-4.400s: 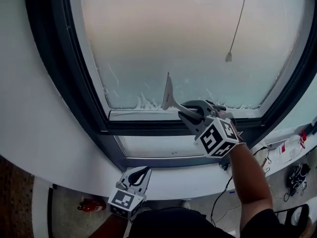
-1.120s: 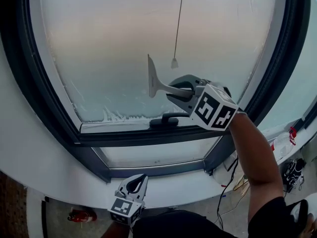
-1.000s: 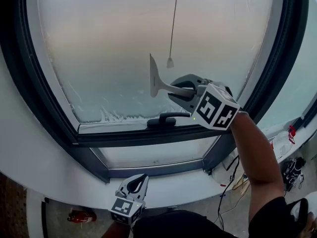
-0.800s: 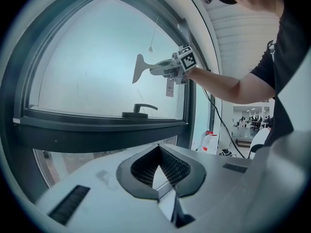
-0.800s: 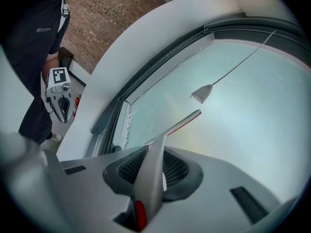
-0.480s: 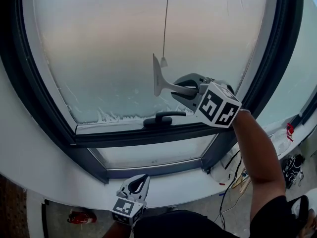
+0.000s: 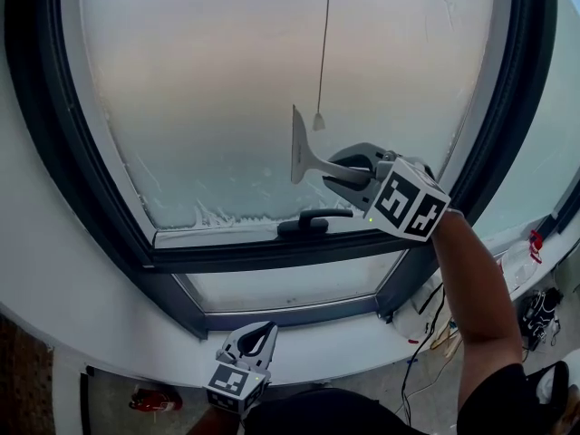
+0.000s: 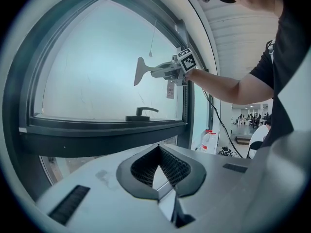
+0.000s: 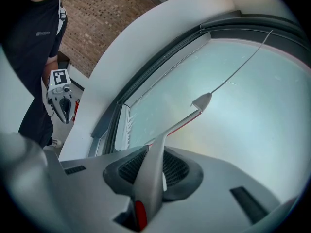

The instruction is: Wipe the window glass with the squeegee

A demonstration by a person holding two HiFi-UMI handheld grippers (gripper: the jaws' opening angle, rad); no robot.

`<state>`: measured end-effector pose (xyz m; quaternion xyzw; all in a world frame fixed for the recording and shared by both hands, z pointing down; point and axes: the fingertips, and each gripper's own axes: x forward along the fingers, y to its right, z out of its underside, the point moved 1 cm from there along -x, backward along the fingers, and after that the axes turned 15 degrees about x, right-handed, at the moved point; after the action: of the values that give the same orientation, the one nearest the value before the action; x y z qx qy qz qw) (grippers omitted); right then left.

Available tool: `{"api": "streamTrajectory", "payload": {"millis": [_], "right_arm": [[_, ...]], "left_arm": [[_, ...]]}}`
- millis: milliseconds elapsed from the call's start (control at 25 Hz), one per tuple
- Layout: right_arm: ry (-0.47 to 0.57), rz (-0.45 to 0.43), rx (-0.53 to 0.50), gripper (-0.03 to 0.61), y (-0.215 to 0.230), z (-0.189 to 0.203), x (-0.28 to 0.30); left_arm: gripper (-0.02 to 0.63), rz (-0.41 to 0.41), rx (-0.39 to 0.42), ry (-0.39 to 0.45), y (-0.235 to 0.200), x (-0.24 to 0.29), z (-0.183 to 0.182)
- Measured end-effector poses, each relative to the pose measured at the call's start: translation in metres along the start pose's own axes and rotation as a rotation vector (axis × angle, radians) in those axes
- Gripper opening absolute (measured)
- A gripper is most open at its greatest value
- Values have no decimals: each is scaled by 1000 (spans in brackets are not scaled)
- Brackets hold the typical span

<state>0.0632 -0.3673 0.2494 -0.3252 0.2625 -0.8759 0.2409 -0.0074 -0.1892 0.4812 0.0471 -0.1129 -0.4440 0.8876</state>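
My right gripper (image 7: 349, 172) is shut on the grey handle of the squeegee (image 7: 304, 152), whose blade stands upright against the frosted window glass (image 7: 227, 89). The squeegee (image 9: 167, 130) runs from the jaws up to the pane in the right gripper view, and the squeegee (image 8: 143, 72) shows sideways in the left gripper view. Foam streaks (image 7: 213, 216) remain along the pane's lower edge. My left gripper (image 7: 252, 343) hangs low below the sill, shut with nothing between its pads (image 8: 163, 166).
A black window handle (image 7: 313, 220) sits on the lower frame under the squeegee. A blind cord with a weight (image 7: 319, 120) hangs in front of the glass just right of the blade. A white jug (image 7: 517, 261) and cables lie at right.
The right gripper and squeegee rose from the pane's bottom edge to mid-height, then shifted slightly right. The left gripper stayed low.
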Motion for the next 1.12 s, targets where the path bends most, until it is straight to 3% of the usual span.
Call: {"api": "streamTrajectory", "payload": {"millis": [240,480,840,1120], "right_arm": [[89,-60,9,67,-30,-49,10],[178,-131,7,67,-60,-131,48],[223,-174,-73,67,-68,-244,122],[193,-167,-131,67,-54,-289,155]], "left_arm": [[1,-44,35,-8,-29,-25,-6],[2,-151,89,40,-85,-63,-34],[2,-272,125,140,-139,-110,-71],[0,-303,137,115,-150,-129,-62]]}}
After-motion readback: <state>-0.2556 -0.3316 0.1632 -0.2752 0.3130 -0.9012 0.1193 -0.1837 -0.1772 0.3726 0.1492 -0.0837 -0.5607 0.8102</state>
